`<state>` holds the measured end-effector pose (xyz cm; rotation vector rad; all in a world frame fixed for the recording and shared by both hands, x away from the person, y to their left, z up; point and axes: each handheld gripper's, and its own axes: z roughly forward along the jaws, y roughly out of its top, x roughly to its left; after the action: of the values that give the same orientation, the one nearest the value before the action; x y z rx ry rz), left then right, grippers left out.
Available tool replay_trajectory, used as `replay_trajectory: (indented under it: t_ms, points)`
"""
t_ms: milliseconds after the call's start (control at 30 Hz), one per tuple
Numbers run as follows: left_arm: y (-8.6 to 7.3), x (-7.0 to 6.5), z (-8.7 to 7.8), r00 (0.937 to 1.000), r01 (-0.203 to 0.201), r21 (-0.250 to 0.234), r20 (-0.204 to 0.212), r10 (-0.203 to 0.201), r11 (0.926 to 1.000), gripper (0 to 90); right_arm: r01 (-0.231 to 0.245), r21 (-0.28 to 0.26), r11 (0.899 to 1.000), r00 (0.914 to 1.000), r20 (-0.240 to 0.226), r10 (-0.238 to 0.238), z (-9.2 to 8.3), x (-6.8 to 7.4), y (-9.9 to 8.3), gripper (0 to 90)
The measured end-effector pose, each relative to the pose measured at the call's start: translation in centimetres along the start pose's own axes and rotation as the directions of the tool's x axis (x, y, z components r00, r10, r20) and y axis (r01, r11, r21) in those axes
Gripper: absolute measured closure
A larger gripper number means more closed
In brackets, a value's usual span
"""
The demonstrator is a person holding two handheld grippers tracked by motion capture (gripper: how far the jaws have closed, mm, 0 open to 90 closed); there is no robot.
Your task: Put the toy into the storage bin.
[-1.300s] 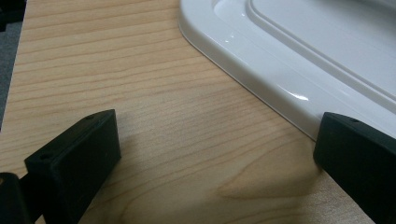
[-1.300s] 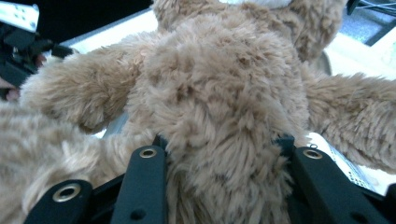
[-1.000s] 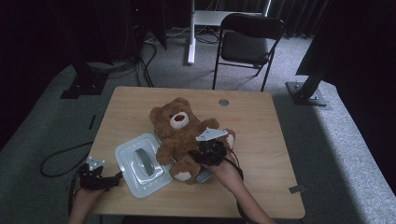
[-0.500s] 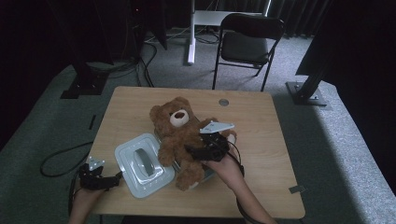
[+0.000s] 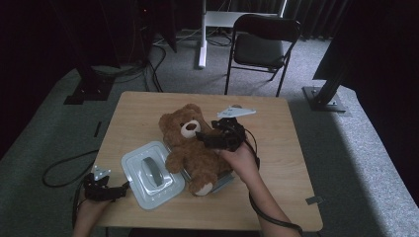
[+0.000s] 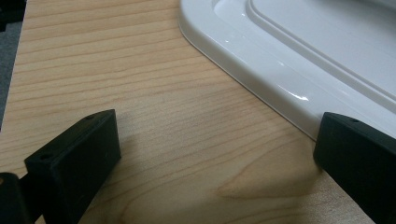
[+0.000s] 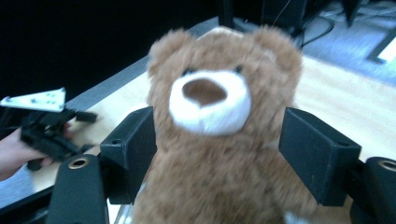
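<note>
On the counter [image 5: 276,148] a teddy bear [image 5: 190,148] lies near the middle, partly in a box [image 5: 223,180] under it. A lid [image 5: 150,174] lies just left of the bear, near the front edge. A chair [image 5: 264,47] stands behind the counter.

1. The high view looks forward and down on the whole table [image 5: 276,163] from the near side.
2. The left gripper view sits low at the lid [image 6: 299,56], near left.
3. The right gripper view faces the bear [image 7: 219,135] close up; the high view shares bear [image 5: 190,148] and lid [image 5: 148,173].
</note>
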<state>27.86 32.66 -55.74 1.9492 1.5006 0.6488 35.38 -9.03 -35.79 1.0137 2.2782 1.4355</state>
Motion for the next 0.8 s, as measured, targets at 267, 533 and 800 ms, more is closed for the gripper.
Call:
replay_trajectory:
  t_ms: [267, 533, 800]
  points:
    - [0.0, 0.0, 0.0, 1.0000, 0.000, 0.000, 0.000, 0.000, 1.0000, 1.2, -0.018, 0.018, 1.000, 0.9998, 0.004, 0.018, 1.5, -0.2, 2.2, 22.1]
    - [0.0, 0.0, 0.0, 1.0000, 0.000, 0.000, 0.000, 0.000, 1.0000, 1.2, -0.037, 0.041, 0.998, 0.9990, -0.023, 0.038, 4.3, 0.0, 4.1, 14.7]
    - [0.0, 0.0, 0.0, 1.0000, 0.000, 0.000, 0.000, 0.000, 1.0000, 1.2, -0.037, 0.095, 0.995, 0.9993, 0.012, 0.036, 7.7, 0.4, 4.7, 17.8]
